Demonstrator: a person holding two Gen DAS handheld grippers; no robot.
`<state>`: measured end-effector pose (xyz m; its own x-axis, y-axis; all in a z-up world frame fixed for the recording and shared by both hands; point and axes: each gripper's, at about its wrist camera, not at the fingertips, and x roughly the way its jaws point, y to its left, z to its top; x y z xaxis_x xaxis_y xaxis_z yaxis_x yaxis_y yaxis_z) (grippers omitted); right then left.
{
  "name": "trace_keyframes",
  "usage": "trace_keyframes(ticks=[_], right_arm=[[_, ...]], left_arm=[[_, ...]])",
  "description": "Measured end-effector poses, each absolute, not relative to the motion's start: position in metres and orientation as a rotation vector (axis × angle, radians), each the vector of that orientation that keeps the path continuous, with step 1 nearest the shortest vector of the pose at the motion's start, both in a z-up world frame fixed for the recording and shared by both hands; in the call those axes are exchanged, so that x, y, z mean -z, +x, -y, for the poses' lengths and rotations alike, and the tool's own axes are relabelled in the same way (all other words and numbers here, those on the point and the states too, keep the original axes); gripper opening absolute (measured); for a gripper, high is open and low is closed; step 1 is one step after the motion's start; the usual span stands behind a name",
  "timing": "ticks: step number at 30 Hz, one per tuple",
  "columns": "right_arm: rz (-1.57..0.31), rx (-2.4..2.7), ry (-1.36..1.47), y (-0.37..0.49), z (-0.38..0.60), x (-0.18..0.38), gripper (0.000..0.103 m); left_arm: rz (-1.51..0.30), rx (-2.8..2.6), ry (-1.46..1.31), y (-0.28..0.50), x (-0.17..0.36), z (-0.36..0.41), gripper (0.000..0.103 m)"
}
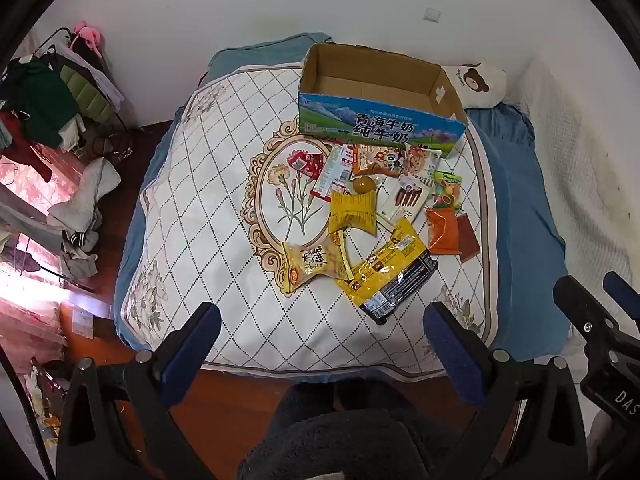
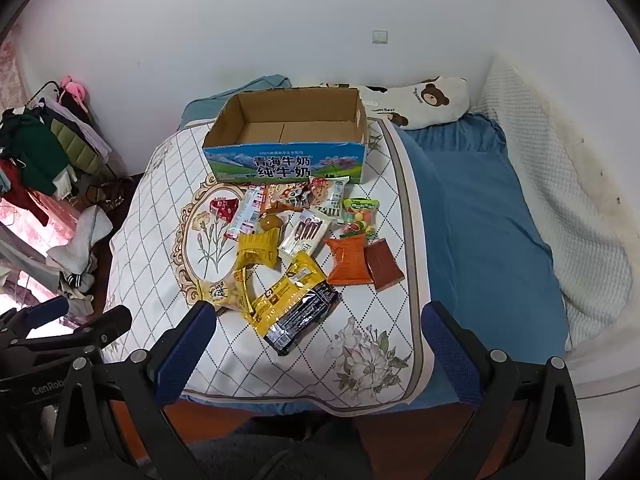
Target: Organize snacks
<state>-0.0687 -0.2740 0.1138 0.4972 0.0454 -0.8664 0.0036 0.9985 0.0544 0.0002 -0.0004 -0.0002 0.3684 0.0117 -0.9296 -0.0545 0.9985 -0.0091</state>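
Near the bed's front edge, your left gripper [image 1: 320,344] and right gripper [image 2: 316,344] gape empty; pinch the light, crinkly yellow-black packet [image 2: 294,300] by its edge.

Pretty soft, even daylight, with blown-out pink glare at the sunlit left-side window area [image 1: 24,280]. Heavy fisheye bending, black corners, mostly sharp.

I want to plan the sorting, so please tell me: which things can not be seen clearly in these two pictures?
- Box floor, near part: left wrist view, hidden by the box's front wall.
- Snacks in the pile: both views, the lower packets are partly covered by upper ones.
- Small print on the black-yellow packet: both views, too small to read.
- Bear pillow: left wrist view, partly behind the box.
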Motion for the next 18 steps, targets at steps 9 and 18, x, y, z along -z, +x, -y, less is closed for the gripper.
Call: trace_keyframes(ticks=[9,18], right_arm=[[-1.063,-0.02,0.04,-0.072,0.273,-0.113,0.103],[-1.061,-0.013,0.046,-0.074,0.274,-0.114,0.103]], left_arm=[[-1.186,-0.038,-0.044,-0.005,0.0,0.0,0.103],[-1.184,-0.02,-0.032,-0.004,-0.003,0.003,0.103]])
